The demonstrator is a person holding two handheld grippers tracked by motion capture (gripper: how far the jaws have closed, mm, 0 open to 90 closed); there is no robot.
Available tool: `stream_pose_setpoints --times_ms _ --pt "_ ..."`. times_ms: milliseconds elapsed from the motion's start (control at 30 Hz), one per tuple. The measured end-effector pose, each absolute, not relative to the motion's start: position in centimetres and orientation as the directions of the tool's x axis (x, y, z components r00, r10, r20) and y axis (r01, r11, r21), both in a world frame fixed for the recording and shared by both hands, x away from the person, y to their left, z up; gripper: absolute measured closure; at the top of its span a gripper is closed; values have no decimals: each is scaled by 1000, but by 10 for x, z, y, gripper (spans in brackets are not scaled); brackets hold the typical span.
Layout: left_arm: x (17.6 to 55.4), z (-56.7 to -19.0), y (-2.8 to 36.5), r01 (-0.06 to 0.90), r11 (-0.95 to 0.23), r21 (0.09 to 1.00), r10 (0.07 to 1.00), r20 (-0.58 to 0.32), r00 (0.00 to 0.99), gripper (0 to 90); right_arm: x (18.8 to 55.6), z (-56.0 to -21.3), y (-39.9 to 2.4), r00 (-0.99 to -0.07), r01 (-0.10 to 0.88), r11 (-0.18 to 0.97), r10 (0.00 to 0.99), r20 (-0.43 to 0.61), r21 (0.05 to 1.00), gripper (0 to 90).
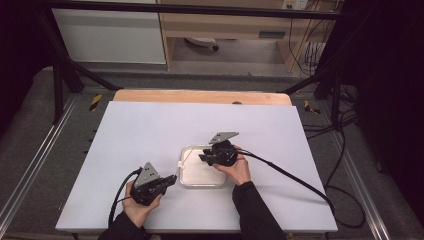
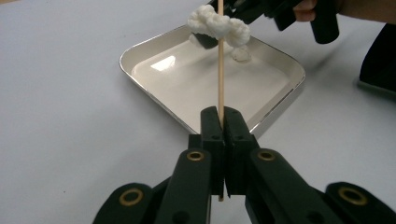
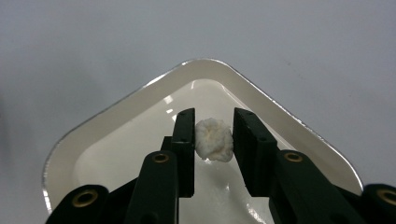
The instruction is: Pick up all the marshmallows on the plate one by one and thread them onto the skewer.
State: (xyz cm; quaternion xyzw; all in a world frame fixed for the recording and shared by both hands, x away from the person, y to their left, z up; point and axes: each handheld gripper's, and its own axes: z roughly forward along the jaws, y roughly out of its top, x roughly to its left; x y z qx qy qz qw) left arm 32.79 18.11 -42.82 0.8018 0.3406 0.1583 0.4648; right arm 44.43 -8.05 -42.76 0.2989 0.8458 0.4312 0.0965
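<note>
A shallow white tray (image 1: 200, 184) (image 2: 154, 95) (image 3: 93, 126) lies on the white table. My left gripper (image 1: 172, 179) (image 2: 223, 114) is at the tray's near left corner, shut on a thin wooden skewer (image 1: 182, 161) (image 2: 221, 74). The skewer reaches out over the tray, and a cluster of white puffy lumps (image 2: 219, 24) is threaded near its far end. My right gripper (image 1: 204, 158) (image 3: 214, 114) hangs over the tray from the right. A single white puffy lump (image 3: 214, 139) sits between its jaws just above the tray floor, and both pads touch it.
The white table sheet (image 1: 150, 130) surrounds the tray, with a wooden edge (image 1: 200, 96) at the back. Each gripper's black cable (image 1: 295, 177) trails toward the near side. Dark frame bars and a metal rail (image 1: 30, 170) flank the table.
</note>
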Motion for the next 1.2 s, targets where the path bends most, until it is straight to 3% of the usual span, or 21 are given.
stream_pose_setpoints --times_ms 367,700,1200 --pt "326 -428 179 389 -345 854 682 -56 729 886 416 -399 -113 -803 434 303 557 211 849 717" --pt "324 -427 177 369 -346 862 668 -50 743 886 404 -372 -132 -814 436 114 472 338 893 719" --pt "321 -425 175 348 -346 872 653 -42 756 886 413 -360 -121 -805 484 38 412 428 874 724"
